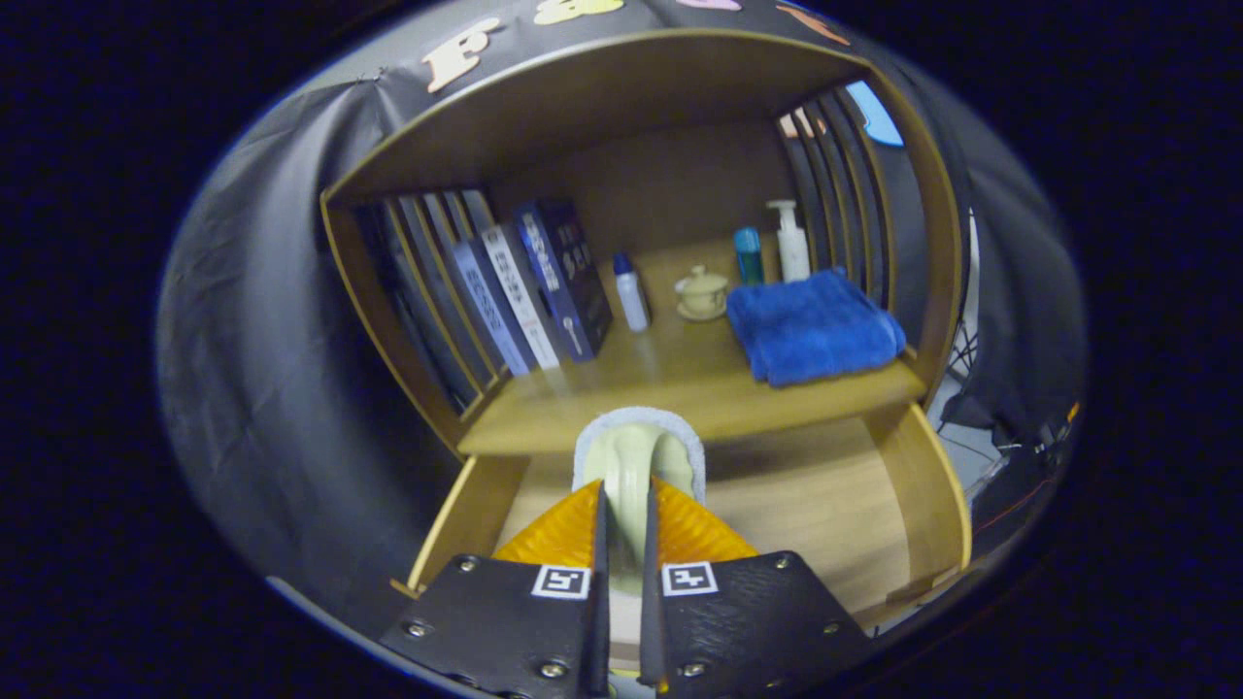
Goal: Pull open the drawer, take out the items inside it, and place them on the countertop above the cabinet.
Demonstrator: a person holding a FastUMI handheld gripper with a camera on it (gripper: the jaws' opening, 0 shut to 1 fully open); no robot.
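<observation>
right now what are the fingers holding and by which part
The fingers pinch a pale green, sponge-like item by its near edge, above the open drawer.

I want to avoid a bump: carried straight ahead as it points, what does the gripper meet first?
The gripper, shut on a pale slipper above the open drawer, would probably meet the countertop's front edge first; depth is unclear.

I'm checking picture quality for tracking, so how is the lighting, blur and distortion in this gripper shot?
Gripper view: dim, warm light; strong fisheye bending of the cabinet sides; the countertop items fairly sharp; the open drawer front slightly smeared; the gripper, shut on a pale cup-like item, is close and soft.
</observation>
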